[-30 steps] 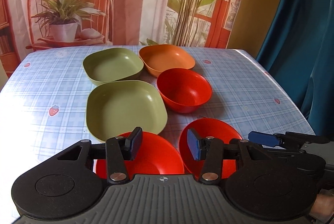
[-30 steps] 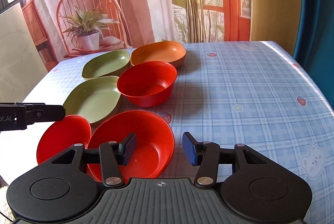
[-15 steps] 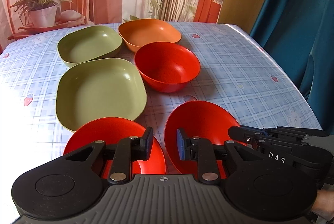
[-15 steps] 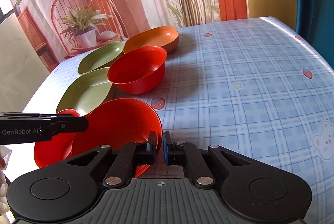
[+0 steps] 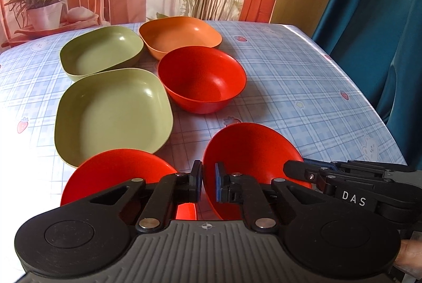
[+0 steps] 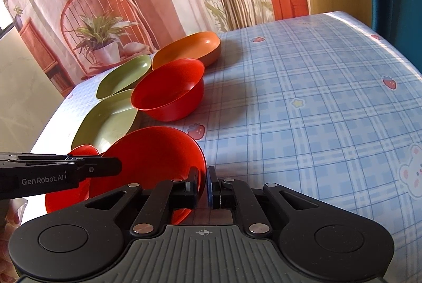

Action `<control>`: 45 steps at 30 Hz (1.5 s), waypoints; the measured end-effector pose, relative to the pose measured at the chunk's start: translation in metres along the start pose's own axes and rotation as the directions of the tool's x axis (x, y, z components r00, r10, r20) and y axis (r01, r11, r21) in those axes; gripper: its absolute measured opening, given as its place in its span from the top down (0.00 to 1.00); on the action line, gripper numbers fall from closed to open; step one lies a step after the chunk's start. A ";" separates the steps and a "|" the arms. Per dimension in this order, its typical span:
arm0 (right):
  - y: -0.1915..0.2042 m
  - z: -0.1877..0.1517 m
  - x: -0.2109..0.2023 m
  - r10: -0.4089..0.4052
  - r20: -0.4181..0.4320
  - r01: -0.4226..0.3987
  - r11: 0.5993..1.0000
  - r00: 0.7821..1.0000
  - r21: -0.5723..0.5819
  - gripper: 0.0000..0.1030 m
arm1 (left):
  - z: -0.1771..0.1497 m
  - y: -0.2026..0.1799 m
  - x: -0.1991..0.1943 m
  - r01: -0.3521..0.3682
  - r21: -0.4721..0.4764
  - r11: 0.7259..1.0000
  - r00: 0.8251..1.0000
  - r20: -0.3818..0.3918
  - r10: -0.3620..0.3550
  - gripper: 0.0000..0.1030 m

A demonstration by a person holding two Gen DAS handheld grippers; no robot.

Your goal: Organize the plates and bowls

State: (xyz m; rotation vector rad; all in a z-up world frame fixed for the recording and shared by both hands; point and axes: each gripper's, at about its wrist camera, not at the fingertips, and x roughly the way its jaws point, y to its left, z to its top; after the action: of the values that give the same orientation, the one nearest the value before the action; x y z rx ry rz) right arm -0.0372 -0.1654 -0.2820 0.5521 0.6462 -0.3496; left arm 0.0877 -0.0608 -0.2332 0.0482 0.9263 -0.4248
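Two grippers: one tilted red bowl (image 5: 253, 151) is pinched from both sides
Left gripper (image 5: 208, 184): closed on its left rim
Right gripper (image 6: 202, 186): closed on its right rim
Red plate (image 5: 116, 172): just left

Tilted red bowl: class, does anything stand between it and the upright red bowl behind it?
Nothing visible does. Only tablecloth separates the tilted red bowl from the upright red bowl; the green plate lies off to the left.
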 end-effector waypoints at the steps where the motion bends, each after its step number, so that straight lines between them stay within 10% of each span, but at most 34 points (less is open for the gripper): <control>1: 0.000 0.000 0.000 0.007 -0.013 -0.007 1.000 1.000 0.012 0.86 | 0.000 -0.001 0.000 0.002 0.001 1.000 1.000 0.001 -0.002 0.90; 45: 0.017 0.082 0.000 0.020 0.117 -0.011 0.997 0.993 -0.076 0.94 | 0.056 0.009 -0.011 -0.008 -0.014 1.000 0.989 0.147 0.010 0.89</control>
State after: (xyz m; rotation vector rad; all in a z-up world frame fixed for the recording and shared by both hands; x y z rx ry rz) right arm 0.0088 -0.1991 -0.2211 0.4612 0.5388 -0.3390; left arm 0.1283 -0.0614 -0.1917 0.0089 0.7833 -0.4081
